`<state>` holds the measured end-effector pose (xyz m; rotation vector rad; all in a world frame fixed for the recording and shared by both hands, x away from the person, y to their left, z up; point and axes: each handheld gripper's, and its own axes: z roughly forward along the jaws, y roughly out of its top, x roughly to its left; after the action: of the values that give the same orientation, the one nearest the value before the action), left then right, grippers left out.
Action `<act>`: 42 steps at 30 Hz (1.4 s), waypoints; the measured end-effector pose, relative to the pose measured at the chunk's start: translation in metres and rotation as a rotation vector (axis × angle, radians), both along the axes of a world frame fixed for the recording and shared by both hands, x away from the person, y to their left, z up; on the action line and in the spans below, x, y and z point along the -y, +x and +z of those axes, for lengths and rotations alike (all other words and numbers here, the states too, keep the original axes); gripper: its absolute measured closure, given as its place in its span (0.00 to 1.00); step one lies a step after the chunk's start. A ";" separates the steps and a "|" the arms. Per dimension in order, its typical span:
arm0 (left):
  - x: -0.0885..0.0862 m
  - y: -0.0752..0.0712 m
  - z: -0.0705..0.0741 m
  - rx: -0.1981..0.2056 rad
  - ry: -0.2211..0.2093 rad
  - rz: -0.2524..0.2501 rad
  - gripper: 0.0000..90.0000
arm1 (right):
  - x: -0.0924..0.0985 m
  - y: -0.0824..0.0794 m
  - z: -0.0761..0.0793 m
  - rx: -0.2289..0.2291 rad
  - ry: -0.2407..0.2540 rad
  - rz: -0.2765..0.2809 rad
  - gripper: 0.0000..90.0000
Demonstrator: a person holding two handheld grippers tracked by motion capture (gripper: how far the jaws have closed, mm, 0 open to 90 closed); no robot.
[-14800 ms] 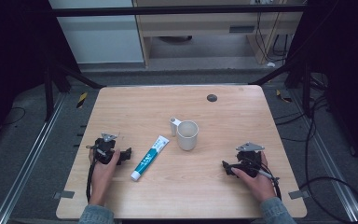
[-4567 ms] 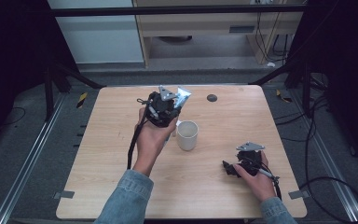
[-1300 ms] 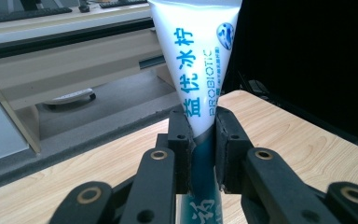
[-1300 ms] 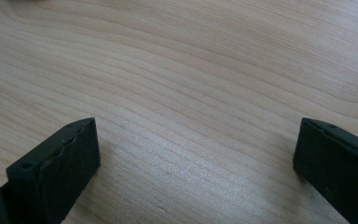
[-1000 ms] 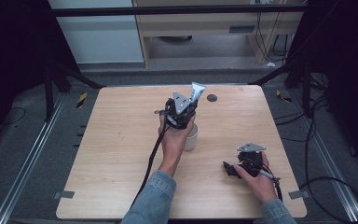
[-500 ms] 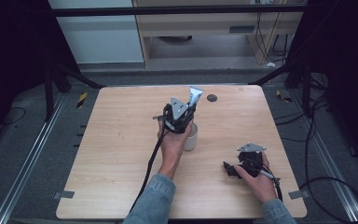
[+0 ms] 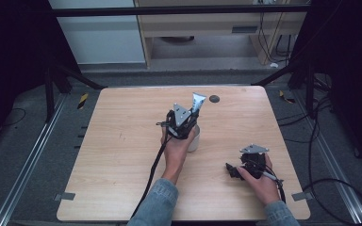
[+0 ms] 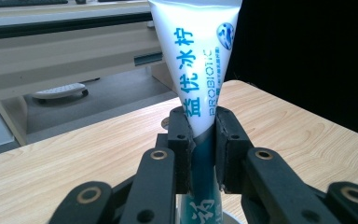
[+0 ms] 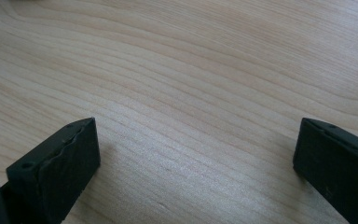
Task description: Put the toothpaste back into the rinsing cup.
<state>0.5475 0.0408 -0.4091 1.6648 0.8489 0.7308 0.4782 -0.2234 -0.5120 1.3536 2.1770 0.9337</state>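
table (image 7: 113,155): light wood | dark round mark (image 7: 214,99): far edge

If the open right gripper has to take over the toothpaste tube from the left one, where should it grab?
Probably the white toothpaste tube's flat upper half, above the left gripper, which clamps the narrow lower part over the white mug. The tube stands upright, crimped end up, so bring the right gripper in level, its pads facing the broad printed faces.

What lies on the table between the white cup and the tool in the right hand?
Nothing: in the high view, only bare wood of the table separates the cup from the right tool.
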 end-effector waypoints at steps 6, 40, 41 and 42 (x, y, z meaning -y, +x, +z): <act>-0.001 0.000 -0.005 -0.006 0.002 -0.001 0.87 | 0.000 0.000 0.000 0.000 0.000 0.000 0.01; -0.004 -0.003 -0.021 -0.029 0.023 -0.017 0.87 | 0.000 0.000 0.000 0.000 0.000 0.000 0.01; -0.004 -0.003 -0.021 -0.029 0.023 -0.017 0.87 | 0.000 0.000 0.000 0.000 0.000 0.000 0.01; -0.004 -0.003 -0.022 -0.030 0.022 -0.017 0.87 | 0.000 0.000 0.000 0.000 0.000 0.000 0.01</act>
<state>0.5440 0.0449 -0.4307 1.7047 0.8499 0.7075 0.4782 -0.2234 -0.5120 1.3535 2.1771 0.9336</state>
